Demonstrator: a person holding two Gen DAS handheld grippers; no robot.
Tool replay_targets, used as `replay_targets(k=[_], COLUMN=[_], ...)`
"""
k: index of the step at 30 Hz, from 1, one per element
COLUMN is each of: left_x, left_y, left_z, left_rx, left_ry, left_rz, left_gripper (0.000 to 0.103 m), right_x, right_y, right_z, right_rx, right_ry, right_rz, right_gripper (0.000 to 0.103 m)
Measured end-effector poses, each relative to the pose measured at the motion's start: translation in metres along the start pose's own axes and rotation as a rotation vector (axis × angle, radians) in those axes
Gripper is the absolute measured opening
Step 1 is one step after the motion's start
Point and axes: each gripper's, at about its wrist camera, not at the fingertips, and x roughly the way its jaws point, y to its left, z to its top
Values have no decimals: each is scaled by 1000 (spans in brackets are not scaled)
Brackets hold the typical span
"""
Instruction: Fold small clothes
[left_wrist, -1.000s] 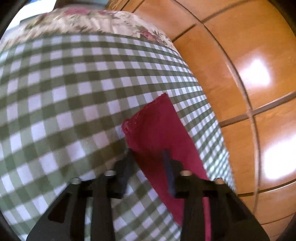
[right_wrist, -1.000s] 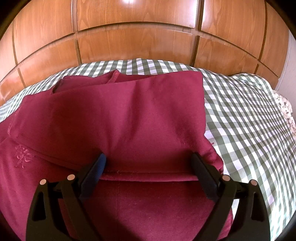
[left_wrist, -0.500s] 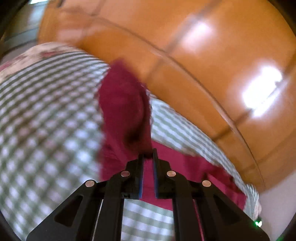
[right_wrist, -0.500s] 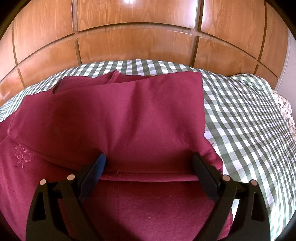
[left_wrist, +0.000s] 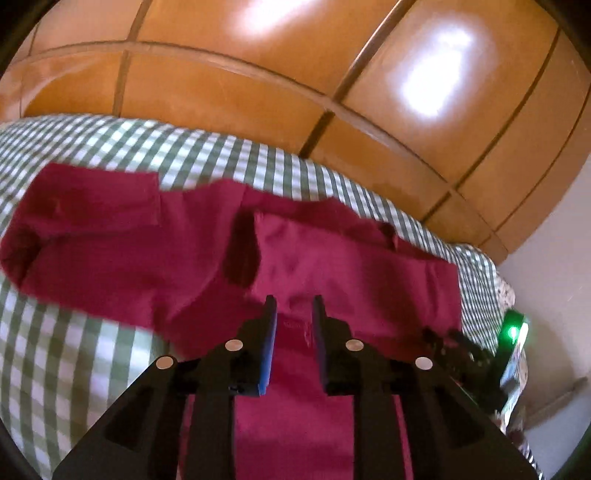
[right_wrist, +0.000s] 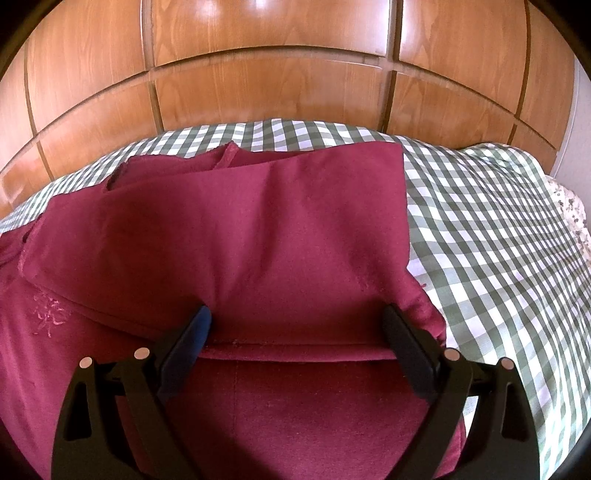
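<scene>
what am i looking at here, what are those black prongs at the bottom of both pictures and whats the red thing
There is no robot here. A person holds a hand tool in each hand, and each tool has two black fingers and a wide-angle camera that looks forward along them. So one picture comes from the left gripper and the other from the right gripper.

The red thing is a dark red garment lying partly folded on a green and white checked bedspread, with a wooden panelled wall behind. The person is folding it.

The left fingers stand a little apart over the cloth, with nothing between them. The right fingers are spread wide either side of a folded edge, not pinching it.
</scene>
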Motion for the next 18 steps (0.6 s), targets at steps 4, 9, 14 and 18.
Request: replay_targets(k=[4,9,14,18], left_x=[-14,-32,-26,-26], left_y=[15,33,38,39], left_z=[-34,-77,-101,-106], left_rx=[-34,-53,-11,-4], left_ry=[11,19,7,-26], left_rz=[25,67,91,84], left_gripper=[18,18,18,18], right_x=[0,-12,-44,-42], right_y=[1,6,66,145], right_z=[0,9,40,56], right_rx=[1,0,32,-33], right_ry=[2,22,98,242], right_rz=[-2,49,546,802], right_gripper=[93,82,69,68])
